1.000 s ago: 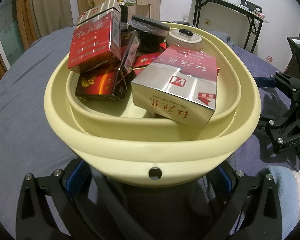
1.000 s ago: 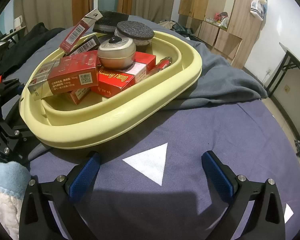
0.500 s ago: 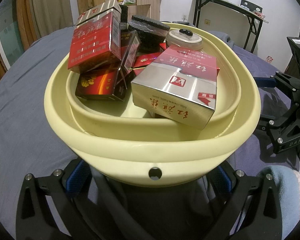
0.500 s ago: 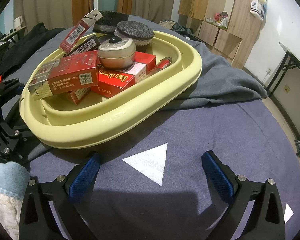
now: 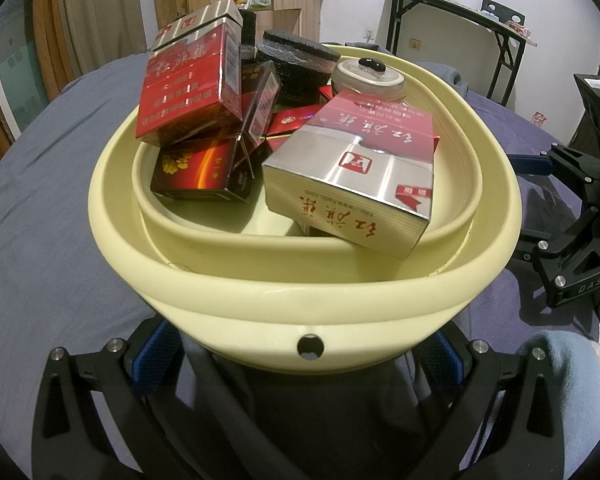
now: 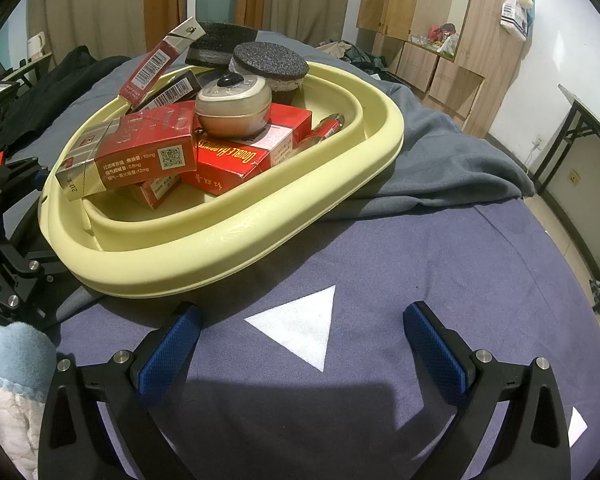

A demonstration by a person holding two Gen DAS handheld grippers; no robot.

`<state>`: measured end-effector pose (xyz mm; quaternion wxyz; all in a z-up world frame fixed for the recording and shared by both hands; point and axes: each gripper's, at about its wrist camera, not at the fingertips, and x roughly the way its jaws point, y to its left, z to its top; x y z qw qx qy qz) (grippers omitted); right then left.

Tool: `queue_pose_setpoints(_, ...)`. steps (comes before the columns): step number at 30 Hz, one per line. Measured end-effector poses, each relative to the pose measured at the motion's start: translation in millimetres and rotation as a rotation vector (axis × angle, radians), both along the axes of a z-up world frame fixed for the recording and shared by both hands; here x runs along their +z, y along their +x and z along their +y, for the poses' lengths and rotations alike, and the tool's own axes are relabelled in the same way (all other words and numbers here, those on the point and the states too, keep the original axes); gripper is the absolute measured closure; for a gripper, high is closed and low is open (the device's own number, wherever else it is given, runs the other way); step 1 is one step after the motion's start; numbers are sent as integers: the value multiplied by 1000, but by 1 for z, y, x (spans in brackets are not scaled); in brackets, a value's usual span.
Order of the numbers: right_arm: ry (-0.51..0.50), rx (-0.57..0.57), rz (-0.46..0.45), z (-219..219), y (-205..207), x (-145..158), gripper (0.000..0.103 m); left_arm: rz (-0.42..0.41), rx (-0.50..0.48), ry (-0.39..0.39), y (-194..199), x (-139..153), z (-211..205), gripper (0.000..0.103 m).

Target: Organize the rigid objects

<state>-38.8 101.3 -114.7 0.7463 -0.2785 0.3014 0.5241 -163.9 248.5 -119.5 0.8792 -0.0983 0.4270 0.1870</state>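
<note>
Blue cloth (image 6: 460, 264) beneath yellow basin (image 6: 260, 216), wooden cabinets (image 6: 432, 24) behind.

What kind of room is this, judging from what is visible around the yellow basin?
Probably a bedroom or dorm room at home. The yellow basin sits on a blue-grey bedsheet with a rumpled blanket beside it. Wooden wardrobe cabinets line the wall, and a folding desk stands by a white wall.
</note>
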Motion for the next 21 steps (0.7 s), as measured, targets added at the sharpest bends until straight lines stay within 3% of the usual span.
queue_pose_setpoints(21,0,0,4,0,1,1,0,0,0,0,0,0,0,0)
